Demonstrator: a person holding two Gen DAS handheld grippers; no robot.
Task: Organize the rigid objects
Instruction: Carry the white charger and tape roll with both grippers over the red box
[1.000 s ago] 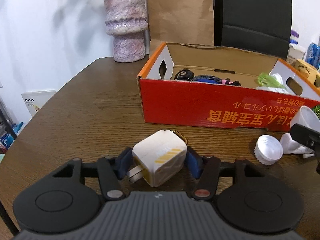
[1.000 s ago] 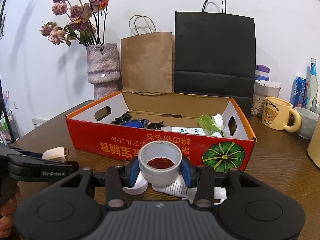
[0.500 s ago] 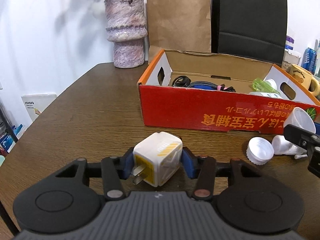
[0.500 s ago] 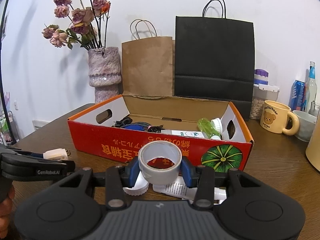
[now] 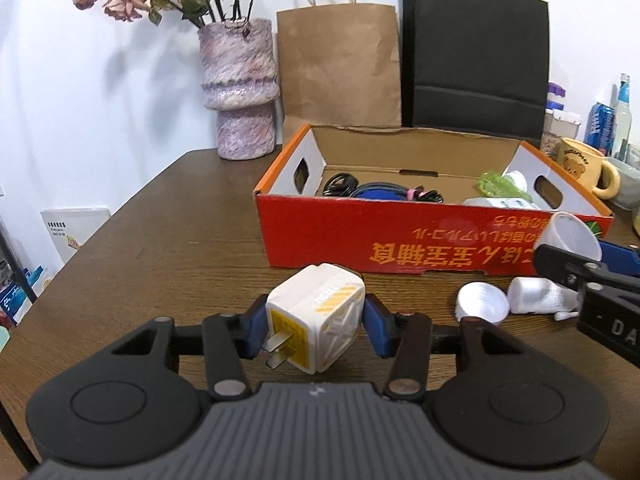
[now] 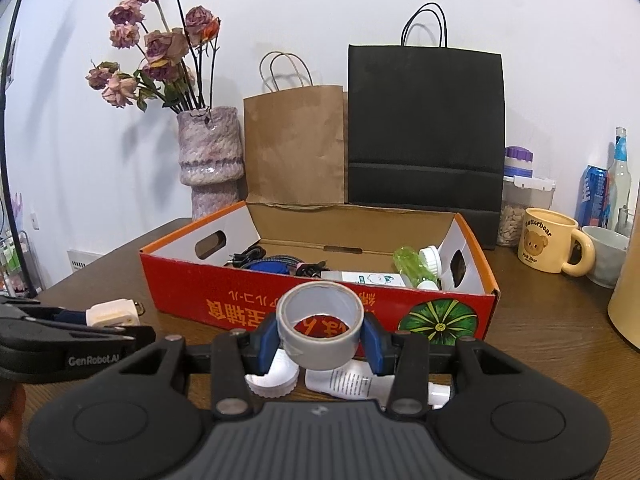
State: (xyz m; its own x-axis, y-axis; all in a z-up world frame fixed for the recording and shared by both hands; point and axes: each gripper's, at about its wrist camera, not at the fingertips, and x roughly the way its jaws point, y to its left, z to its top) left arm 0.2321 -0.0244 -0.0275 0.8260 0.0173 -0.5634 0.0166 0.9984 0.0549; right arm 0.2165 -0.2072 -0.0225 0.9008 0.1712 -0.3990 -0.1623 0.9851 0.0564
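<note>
The left gripper (image 5: 316,320) is clenched on a white plug adapter (image 5: 316,322), held above the table (image 5: 160,240), its 2 prongs pointing back at 7 o'clock. The right gripper (image 6: 320,330) grasps a grey tape roll (image 6: 320,326). The red box (image 6: 248,300) sits at 12 o'clock from both, a white cap (image 5: 482,307) at its front.

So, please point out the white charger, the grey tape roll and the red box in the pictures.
white charger (image 5: 316,322), left wrist view, on its front corner.
grey tape roll (image 6: 320,344), right wrist view, on its outer band.
red box (image 6: 240,300), right wrist view, on its front wall.
</note>
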